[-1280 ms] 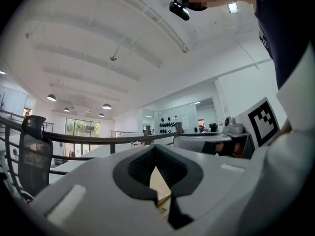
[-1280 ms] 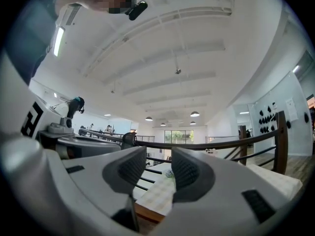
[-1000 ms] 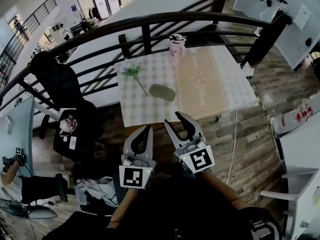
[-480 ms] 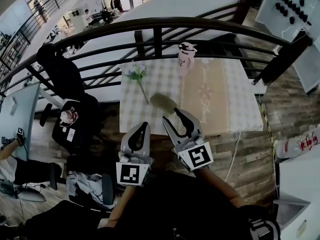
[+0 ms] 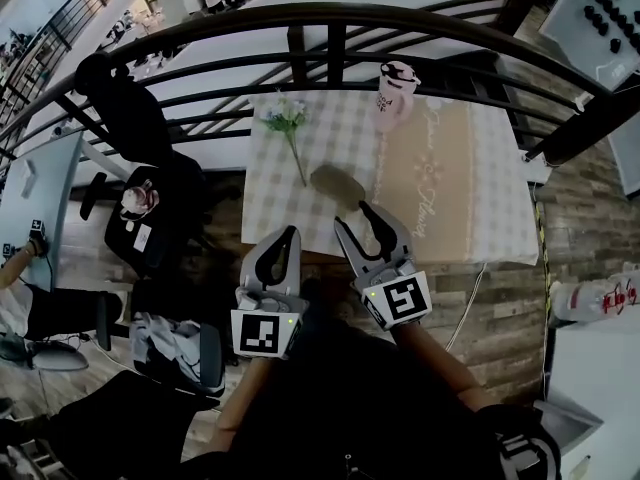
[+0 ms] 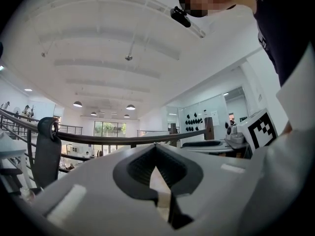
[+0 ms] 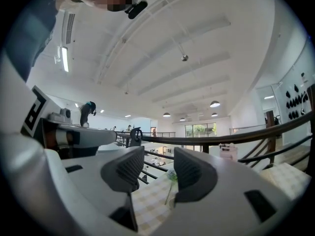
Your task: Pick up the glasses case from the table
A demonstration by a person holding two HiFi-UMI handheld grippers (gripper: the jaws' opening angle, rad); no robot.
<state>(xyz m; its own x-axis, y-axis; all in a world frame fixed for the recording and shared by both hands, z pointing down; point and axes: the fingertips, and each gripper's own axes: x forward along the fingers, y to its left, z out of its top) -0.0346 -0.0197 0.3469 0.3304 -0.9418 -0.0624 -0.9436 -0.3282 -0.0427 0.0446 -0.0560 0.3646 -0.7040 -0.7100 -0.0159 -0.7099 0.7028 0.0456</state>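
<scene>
1. Dark railing (image 5: 330, 18) curves along the far side of the desk (image 5: 480, 238). The near edge faces the person, and both grippers reach in over it.
2. The beige runner (image 5: 450, 168) on the right half of the desk lies bare. The checked cloth (image 5: 270, 203) on the left carries only a flower (image 5: 290, 128) and the glasses case (image 5: 337, 182). A black chair (image 5: 150, 228) stands just off the desk's left edge.
3. A pink cup (image 5: 396, 83) stands upright at the far edge, close to the railing. What it holds cannot be seen.
4. The olive glasses case lies flat near the seam between cloth and runner, about mid-depth on the desk. Its long axis runs from far-left to near-right in the head view.
5. The right gripper (image 5: 352, 216) points at the case, its tips close to the case's near-right end. Its jaws stand partly apart and have just been opening, with nothing between them.
6. The left gripper (image 5: 288, 238) sits over the near edge, left of the case, with its jaw tips together and nothing held.
</scene>
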